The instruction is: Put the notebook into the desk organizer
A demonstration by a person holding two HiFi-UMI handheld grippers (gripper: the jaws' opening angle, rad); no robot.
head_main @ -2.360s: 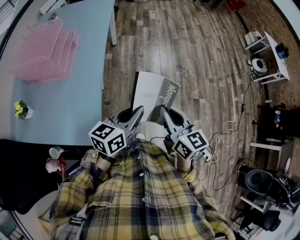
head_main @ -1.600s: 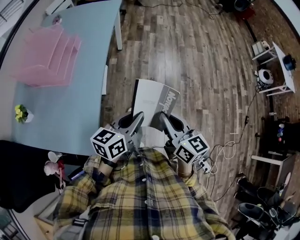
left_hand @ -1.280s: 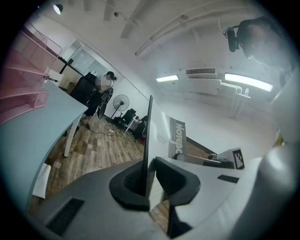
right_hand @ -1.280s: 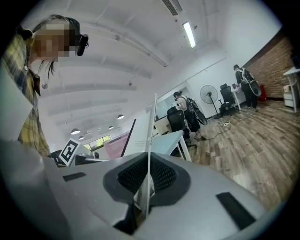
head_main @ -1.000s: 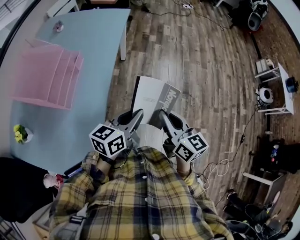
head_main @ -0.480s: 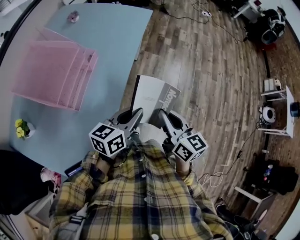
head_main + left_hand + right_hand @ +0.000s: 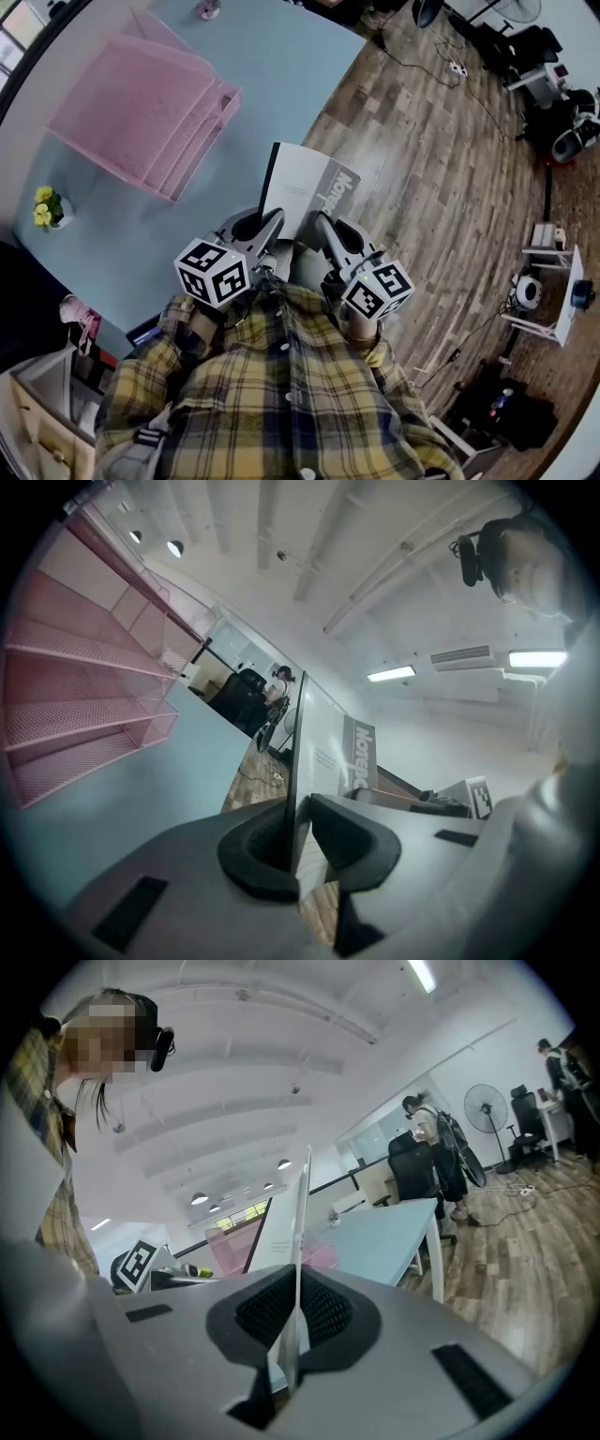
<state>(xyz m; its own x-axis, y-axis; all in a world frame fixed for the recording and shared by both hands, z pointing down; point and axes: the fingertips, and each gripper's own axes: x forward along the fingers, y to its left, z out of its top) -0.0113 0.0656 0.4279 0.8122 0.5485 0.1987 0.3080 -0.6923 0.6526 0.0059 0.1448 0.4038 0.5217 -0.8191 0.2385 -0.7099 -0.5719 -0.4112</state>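
Grey notebook (image 7: 302, 185), near edge pinched in left tool (image 7: 271, 223) and right tool (image 7: 320, 225) — both clamped tight

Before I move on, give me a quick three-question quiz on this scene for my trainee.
1. True or false: the notebook already stands in the pink desk organizer.
2. Look at the left gripper and the right gripper. Which is shut on the notebook? A: left only. B: right only. C: both.
3. Fill in: the organizer stands on the light blue ____.

Key
1: false. It is held up in the air, apart from the organizer.
2: C.
3: table.
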